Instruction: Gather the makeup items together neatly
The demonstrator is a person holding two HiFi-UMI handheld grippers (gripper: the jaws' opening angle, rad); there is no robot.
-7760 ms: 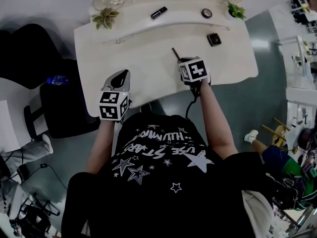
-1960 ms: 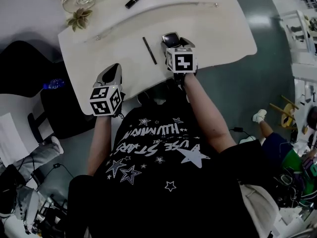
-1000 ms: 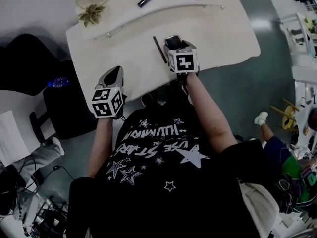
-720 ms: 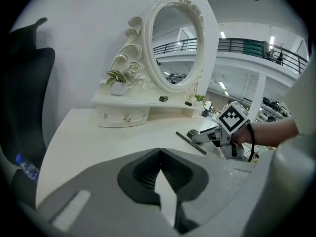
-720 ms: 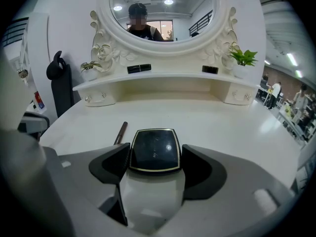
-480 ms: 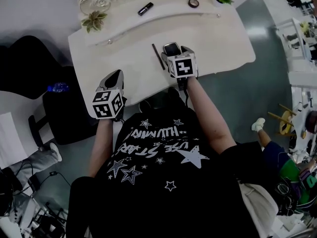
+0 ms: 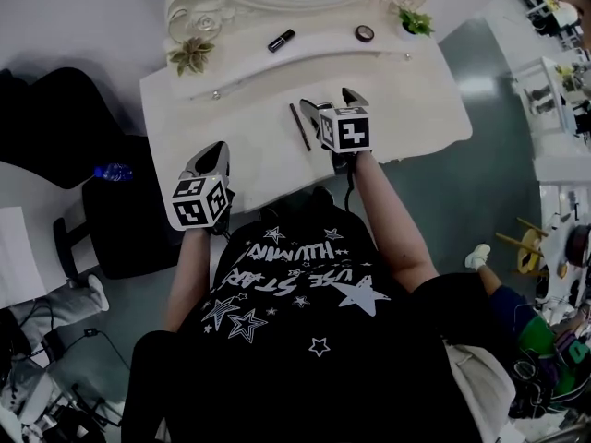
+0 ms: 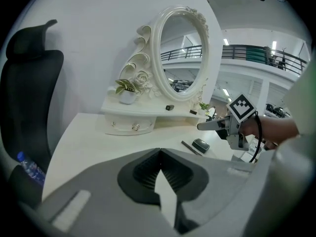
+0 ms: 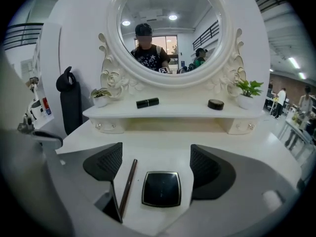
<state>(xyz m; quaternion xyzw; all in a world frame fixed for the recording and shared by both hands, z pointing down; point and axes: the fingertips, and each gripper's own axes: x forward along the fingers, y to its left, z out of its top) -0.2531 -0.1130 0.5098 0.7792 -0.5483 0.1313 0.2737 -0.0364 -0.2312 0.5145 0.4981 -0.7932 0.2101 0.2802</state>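
Observation:
A black square compact (image 9: 161,188) lies flat on the white dressing table (image 7: 249,100), between the spread jaws of my open right gripper (image 9: 157,154), and is not held. A thin dark pencil (image 9: 127,187) lies just left of it, by the left jaw. In the head view that gripper (image 7: 331,100) stands beside the pencil (image 7: 300,125). A black lipstick (image 9: 147,102) and a small round pot (image 9: 216,103) rest on the raised shelf under the mirror. My left gripper (image 8: 159,154) is shut and empty, back at the table's front left corner (image 7: 217,148).
An oval mirror (image 9: 168,31) in an ornate white frame stands behind the shelf, with a small potted plant at each end (image 7: 191,55) (image 7: 416,21). A black chair (image 7: 55,100) and a blue bottle (image 7: 109,146) are left of the table.
The right gripper carried the compact over beside the pencil. Its jaws have now spread, leaving the compact on the table. The left gripper stayed in place.

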